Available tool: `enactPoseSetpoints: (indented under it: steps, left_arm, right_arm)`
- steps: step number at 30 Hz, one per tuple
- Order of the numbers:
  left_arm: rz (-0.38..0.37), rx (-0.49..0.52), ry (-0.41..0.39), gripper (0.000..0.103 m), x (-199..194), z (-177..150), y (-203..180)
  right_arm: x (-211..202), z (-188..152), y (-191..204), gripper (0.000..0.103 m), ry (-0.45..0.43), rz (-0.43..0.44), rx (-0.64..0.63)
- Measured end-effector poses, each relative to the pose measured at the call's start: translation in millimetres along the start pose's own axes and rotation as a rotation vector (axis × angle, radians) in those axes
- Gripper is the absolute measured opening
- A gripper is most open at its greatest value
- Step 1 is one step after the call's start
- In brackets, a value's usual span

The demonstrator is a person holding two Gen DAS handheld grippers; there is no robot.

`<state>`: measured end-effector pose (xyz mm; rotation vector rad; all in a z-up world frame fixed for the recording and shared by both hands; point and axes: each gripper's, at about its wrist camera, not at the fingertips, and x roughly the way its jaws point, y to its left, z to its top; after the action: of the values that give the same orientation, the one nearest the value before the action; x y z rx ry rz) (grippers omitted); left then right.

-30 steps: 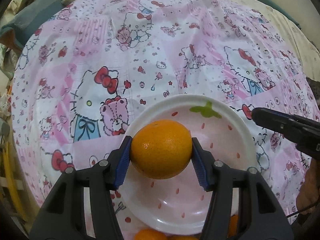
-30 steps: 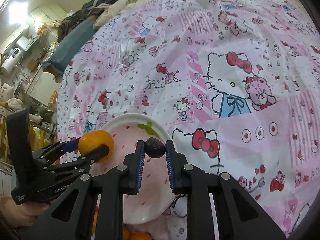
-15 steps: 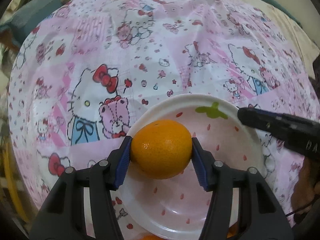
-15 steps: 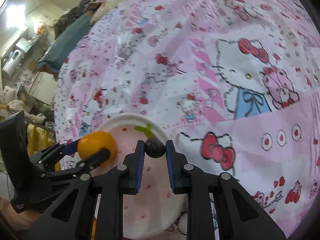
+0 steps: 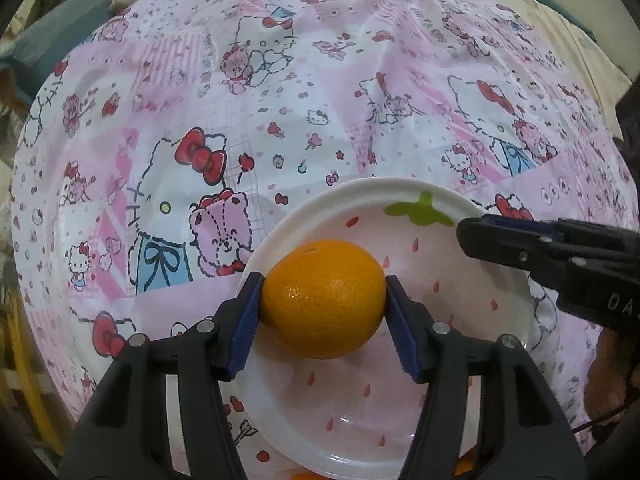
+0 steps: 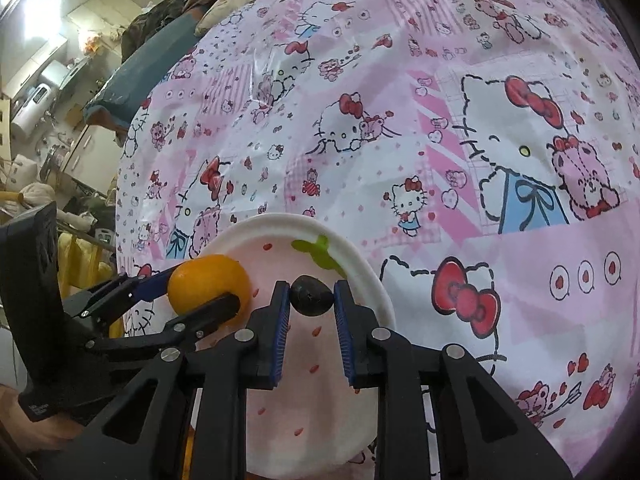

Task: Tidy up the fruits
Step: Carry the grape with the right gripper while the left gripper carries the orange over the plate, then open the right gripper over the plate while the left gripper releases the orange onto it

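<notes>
My left gripper (image 5: 323,304) is shut on an orange (image 5: 323,298) and holds it over the left part of a white plate with red specks and a green leaf mark (image 5: 400,196). My right gripper (image 6: 311,295) is shut on a small dark fruit (image 6: 311,295) over the plate's far right rim (image 6: 360,264). The orange also shows in the right wrist view (image 6: 208,284), left of the dark fruit. The right gripper's fingers (image 5: 520,244) show at the plate's right side in the left wrist view.
The plate lies on a pink Hello Kitty tablecloth (image 5: 320,80) that covers a round table. More orange fruit (image 5: 464,466) peeks out below the plate's near edge. Clutter and furniture (image 6: 48,100) stand beyond the table's left edge.
Both grippers have moved forward over the plate with their fruits still held. The right gripper has come closer to the left one.
</notes>
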<state>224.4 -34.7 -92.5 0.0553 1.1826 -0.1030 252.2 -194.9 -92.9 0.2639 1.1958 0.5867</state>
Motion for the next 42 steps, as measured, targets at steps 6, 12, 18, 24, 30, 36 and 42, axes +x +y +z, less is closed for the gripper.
enactPoseSetpoints:
  steps: [6,12,18,24,30,36,42]
  left_arm:
    - [0.013,0.031,0.002,0.057,-0.8,0.2,-3.7]
    - [0.018,0.063,-0.003,0.065,-2.6,-1.7,-6.9]
    - [0.008,0.060,-0.045,0.086,-14.0,0.4,-8.1]
    - [-0.008,0.049,-0.067,0.086,-26.0,-0.3,-8.1]
    - [-0.018,0.022,-0.088,0.086,-40.0,-2.6,-6.0]
    - [-0.023,-0.026,-0.112,0.086,-68.8,-9.9,-3.1]
    - [-0.004,-0.007,-0.136,0.086,-99.6,-28.3,-14.5]
  right_arm:
    - [-3.5,2.9,-0.4,0.026,-0.010,-0.004,0.003]
    - [-12.8,4.1,-3.1,0.066,-0.053,0.007,0.019]
    - [-29.7,9.9,-1.4,0.068,-0.097,0.012,0.023]
    - [-55.8,9.4,-1.3,0.083,-0.149,-0.011,0.019]
    - [-74.8,1.7,5.4,0.085,-0.179,-0.072,0.007]
    - [-108.5,-13.0,17.5,0.091,-0.247,-0.078,0.001]
    - [-126.7,-40.6,33.3,0.091,-0.251,-0.067,-0.014]
